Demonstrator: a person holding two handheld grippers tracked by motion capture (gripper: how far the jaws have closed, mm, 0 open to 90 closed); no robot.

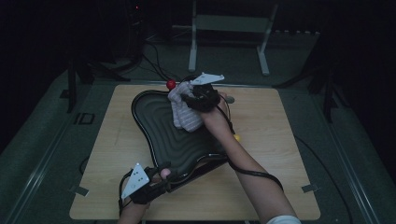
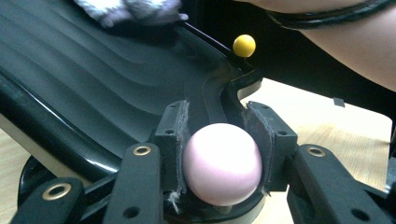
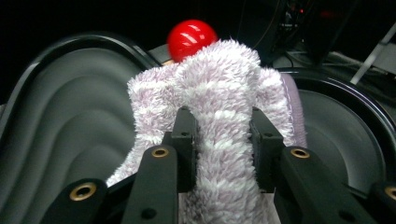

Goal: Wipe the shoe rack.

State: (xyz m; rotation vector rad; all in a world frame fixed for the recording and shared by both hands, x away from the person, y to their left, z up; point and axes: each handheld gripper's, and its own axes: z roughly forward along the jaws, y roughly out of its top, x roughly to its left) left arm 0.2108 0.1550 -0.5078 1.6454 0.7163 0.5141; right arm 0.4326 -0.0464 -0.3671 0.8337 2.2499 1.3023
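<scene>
Two grippers work over my black ridged tray (image 1: 159,126): my right gripper (image 3: 219,140) pinches a fluffy lilac-and-white cloth (image 3: 224,93) over the tray's far end. My left gripper (image 2: 219,140) clamps the pink knob (image 2: 222,163) at the tray's near edge.

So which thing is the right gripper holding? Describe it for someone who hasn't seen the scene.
On the wooden table lies a black ridged tray. Above its far end, the right gripper pinches a fluffy lilac-and-white striped cloth, the one soft thing among hard coloured knobs.
</scene>
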